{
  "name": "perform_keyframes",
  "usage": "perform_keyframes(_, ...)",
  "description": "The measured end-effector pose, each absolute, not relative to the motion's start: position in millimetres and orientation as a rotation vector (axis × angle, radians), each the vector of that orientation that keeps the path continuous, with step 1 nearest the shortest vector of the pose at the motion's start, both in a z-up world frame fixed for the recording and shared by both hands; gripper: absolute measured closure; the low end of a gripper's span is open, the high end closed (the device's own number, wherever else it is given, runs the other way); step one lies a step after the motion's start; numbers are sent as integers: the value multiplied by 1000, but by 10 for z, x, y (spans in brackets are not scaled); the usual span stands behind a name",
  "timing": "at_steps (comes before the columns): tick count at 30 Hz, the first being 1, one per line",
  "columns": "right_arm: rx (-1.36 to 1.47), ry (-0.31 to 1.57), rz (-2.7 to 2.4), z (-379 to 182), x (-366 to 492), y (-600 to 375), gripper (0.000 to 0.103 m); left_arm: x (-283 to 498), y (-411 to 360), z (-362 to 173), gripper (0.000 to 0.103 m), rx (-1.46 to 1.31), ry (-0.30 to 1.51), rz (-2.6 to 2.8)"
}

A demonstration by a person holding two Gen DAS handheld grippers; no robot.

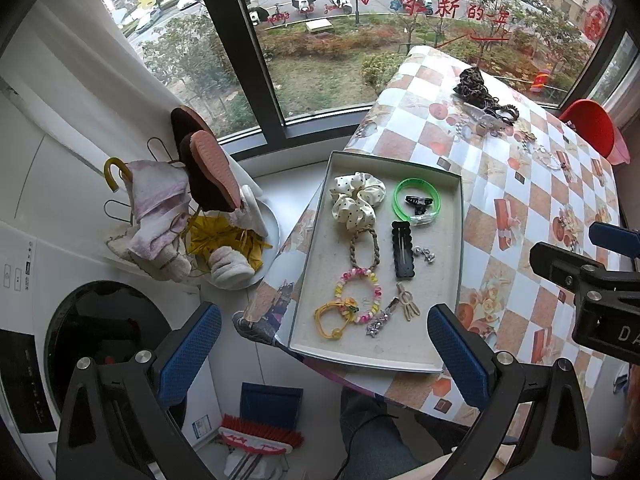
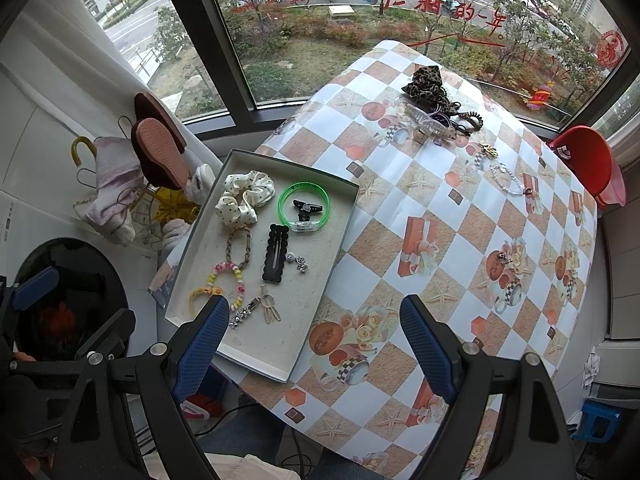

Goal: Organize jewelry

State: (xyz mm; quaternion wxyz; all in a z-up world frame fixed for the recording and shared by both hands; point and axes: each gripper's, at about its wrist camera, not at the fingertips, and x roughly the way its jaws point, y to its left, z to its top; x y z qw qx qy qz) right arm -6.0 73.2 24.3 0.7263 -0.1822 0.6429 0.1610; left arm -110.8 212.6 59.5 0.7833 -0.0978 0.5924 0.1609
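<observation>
A shallow grey tray (image 1: 434, 320) lies on the checked tablecloth (image 1: 520, 208) at the table's left end. It holds a white dotted scrunchie (image 1: 354, 200), a green bangle (image 1: 416, 200), a black snap clip (image 1: 402, 256), a beaded bracelet (image 1: 360, 294) and a yellow cord bracelet (image 1: 330, 318). Far across the table sits a pile with a leopard scrunchie (image 2: 426, 84), a clear claw clip (image 2: 428, 122) and a chain bracelet (image 2: 508, 178). My left gripper (image 1: 324, 354) hangs open over the tray's near edge, holding nothing. My right gripper (image 2: 316, 350) is open and empty above the tray's near right corner.
A washing machine (image 1: 100, 320) stands left of the table. On it is a wire rack with slippers (image 1: 208, 172) and cloths. A red stool (image 2: 588, 164) sits past the table's far right. A red brush (image 1: 260, 436) lies on the floor below. A small earring (image 2: 502, 258) rests on the cloth.
</observation>
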Motion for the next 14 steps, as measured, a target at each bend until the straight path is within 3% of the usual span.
perform_keyframes(14,-401,1419,356,243,-32,725,14,-1079,2126,620,0,-206,1272,343)
